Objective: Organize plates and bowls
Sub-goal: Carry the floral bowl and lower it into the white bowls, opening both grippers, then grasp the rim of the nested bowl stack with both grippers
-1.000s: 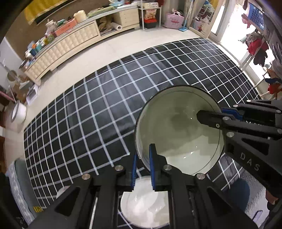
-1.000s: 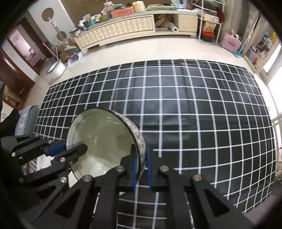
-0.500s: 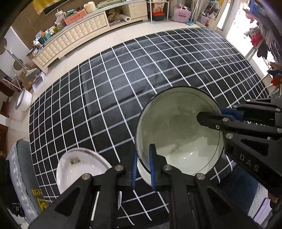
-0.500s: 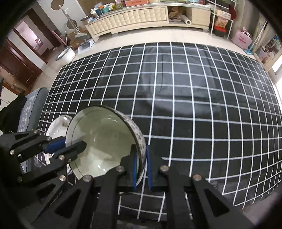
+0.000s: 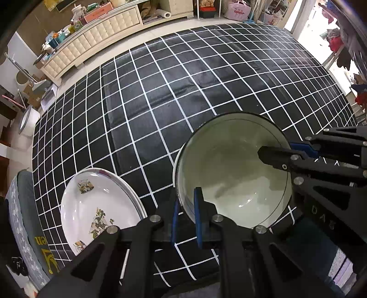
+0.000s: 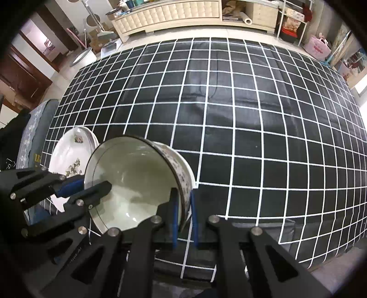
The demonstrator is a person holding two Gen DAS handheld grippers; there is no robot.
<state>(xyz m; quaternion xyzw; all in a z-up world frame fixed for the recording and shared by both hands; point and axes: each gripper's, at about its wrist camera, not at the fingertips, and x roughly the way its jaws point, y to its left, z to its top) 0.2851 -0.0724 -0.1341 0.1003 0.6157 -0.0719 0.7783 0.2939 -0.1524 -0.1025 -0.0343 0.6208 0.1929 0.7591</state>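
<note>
Two grippers held one bowl [image 5: 231, 174] between them, each clamped on an opposite section of its rim. In the left wrist view the left gripper [image 5: 186, 217] sat at lower centre of the frame, its blue-padded fingers [image 5: 197, 215] pinching the bowl's near wall, one pad inside and one outside. The right gripper [image 6: 183, 215] did likewise in its own view — pads pressed onto the patterned side wall at lower centre. The bowl was pale inside with a dark rim line and appeared empty; it occupied the lower right of the left view and the lower left of the right view, above a black cloth with a white grid [image 5: 183, 80]. Just beside the bowl, at lower left of the left view, a stack of white plates [image 5: 101, 206] with a bird-and-foliage print lay on the cloth. Whether the bowl touched the cloth could not be determined. A cream sideboard [image 6: 174, 13] ran along the top of the frame.
</note>
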